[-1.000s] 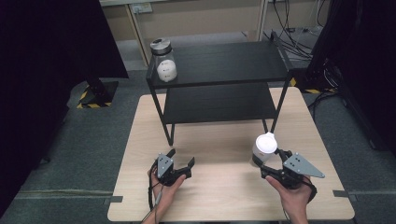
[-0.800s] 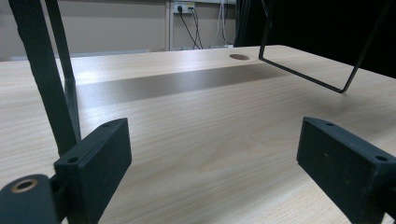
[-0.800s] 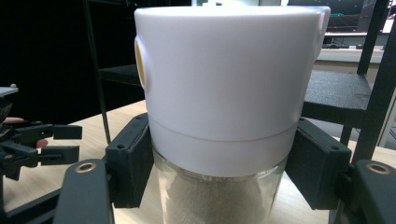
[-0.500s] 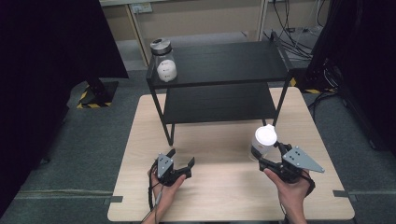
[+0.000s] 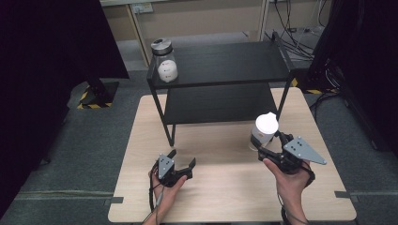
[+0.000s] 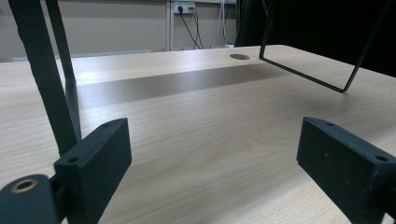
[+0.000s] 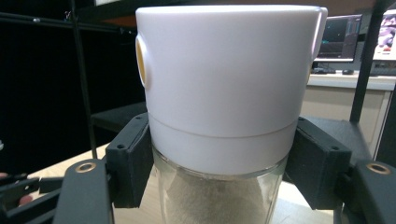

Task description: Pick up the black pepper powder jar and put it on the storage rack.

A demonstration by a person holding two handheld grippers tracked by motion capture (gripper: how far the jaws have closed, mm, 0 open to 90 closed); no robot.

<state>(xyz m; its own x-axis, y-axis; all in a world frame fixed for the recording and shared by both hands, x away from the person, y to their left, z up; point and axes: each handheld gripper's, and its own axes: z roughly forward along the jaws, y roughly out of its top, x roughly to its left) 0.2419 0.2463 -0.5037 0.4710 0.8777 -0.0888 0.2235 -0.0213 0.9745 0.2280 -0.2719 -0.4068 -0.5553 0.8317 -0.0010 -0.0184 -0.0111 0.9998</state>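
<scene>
There are two jars, one with a white lid (image 5: 264,130) and one with a metal lid (image 5: 164,61), two grippers, left (image 5: 179,164) and right (image 5: 268,147), one black shelf rack (image 5: 220,63) and one wooden table (image 5: 225,187).

In the right gripper view the glass jar (image 7: 219,196) runs off the bottom edge, so its base is unseen, and its white lid (image 7: 224,84) hides the shelf behind. The label on the far jar (image 5: 165,61) (high view) is too small to read.
</scene>
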